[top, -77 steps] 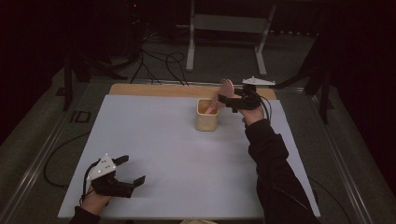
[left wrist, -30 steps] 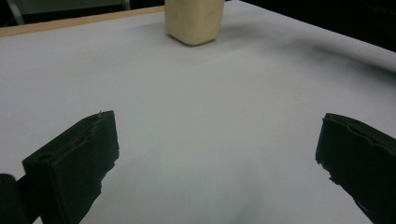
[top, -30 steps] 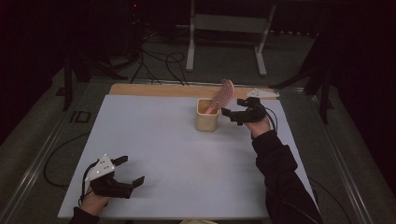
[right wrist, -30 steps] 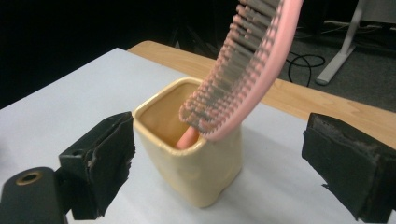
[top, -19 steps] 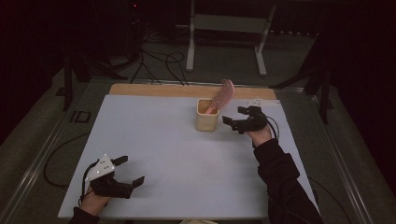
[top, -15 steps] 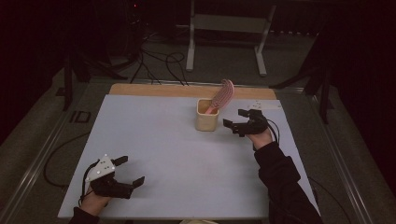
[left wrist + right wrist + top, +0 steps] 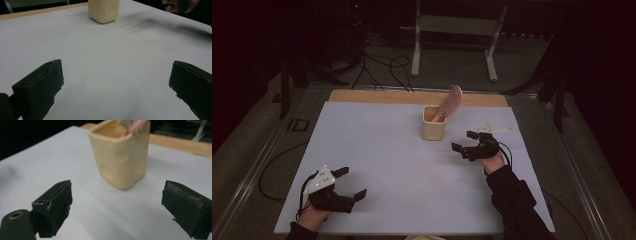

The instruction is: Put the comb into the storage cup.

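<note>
A cream cup (image 7: 433, 123) stands upright toward the back of the white table (image 7: 382, 150), with a pink hairbrush (image 7: 449, 102) leaning out of it to the right. My right gripper (image 7: 465, 141) hovers open just right of and nearer than the cup, nothing between its jaws. In the right gripper view the cup (image 7: 120, 152) sits close ahead with the brush handle (image 7: 135, 125) in its mouth. My left gripper (image 7: 350, 184) rests open at the near left corner, empty. The left gripper view has the cup (image 7: 103, 10) far ahead.
A wooden strip (image 7: 377, 96) runs along the table's back edge. A white three-cornered plate (image 7: 494, 127) lies right of the cup. Cables (image 7: 377, 60) and a metal stand (image 7: 457, 30) are on the floor behind. The other hand (image 7: 178, 5) appears far off in the left gripper view.
My right gripper let go of the hairbrush, which now stays leaning in the cup, and drew back toward the near right with its jaws open. The left gripper has stayed put.
</note>
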